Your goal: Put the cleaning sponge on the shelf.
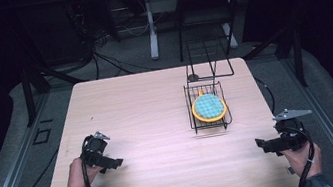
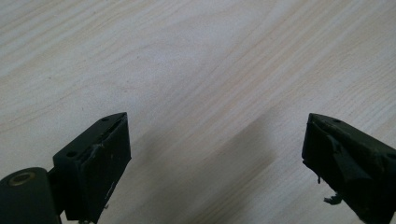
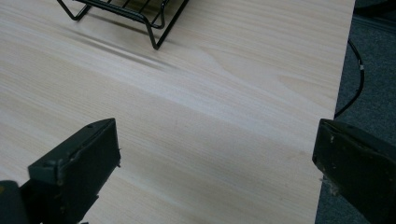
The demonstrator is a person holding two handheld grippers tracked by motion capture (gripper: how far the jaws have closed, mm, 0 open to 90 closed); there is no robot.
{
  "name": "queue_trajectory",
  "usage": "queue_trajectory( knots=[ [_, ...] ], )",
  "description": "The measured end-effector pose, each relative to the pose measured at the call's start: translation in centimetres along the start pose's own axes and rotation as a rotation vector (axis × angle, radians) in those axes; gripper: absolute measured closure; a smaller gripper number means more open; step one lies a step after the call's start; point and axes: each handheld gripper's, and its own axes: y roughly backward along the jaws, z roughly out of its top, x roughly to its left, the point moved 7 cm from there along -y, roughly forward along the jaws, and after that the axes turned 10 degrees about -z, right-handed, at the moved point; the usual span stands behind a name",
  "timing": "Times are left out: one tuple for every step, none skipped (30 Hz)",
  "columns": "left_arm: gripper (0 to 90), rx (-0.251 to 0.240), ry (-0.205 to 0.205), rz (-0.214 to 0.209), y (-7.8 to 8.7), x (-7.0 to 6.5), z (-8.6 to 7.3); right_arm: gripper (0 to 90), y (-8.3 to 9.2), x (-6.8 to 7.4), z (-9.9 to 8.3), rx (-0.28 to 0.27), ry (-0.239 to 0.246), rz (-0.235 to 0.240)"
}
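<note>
A black wire rack (image 1: 208, 108) stands on the right half of the wooden table (image 1: 146, 107), and its near corner (image 3: 140, 16) shows at the top of the right gripper view. In the rack lies an orange-rimmed round dish with a teal checked cloth or sponge (image 1: 209, 106) on it. My left gripper (image 1: 115, 164) rests low over the table's front left, open, with bare wood between its jaws (image 2: 215, 154). My right gripper (image 1: 260, 145) hovers at the front right near the table's right edge, open and holding nothing (image 3: 217, 163).
A black wire stand (image 1: 207, 61) rises behind the rack near the table's far edge. Beyond the table's right edge (image 3: 343, 84) lies grey floor with a black cable (image 3: 357, 74). Another table's legs (image 1: 151, 30) stand further back.
</note>
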Motion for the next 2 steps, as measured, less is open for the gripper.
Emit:
queue_trajectory(
  knots=[
    [7.8, 0.000, 0.003, -0.002, -0.01, -0.03, 0.01, 0.0, -0.02, 0.00, -0.03, 0.004, 0.001, 0.002],
    [7.8, -0.001, 0.003, -0.002, -0.02, -0.03, 0.02, 0.0, -0.04, 0.01, -0.05, 0.005, 0.001, 0.003]
  ],
)
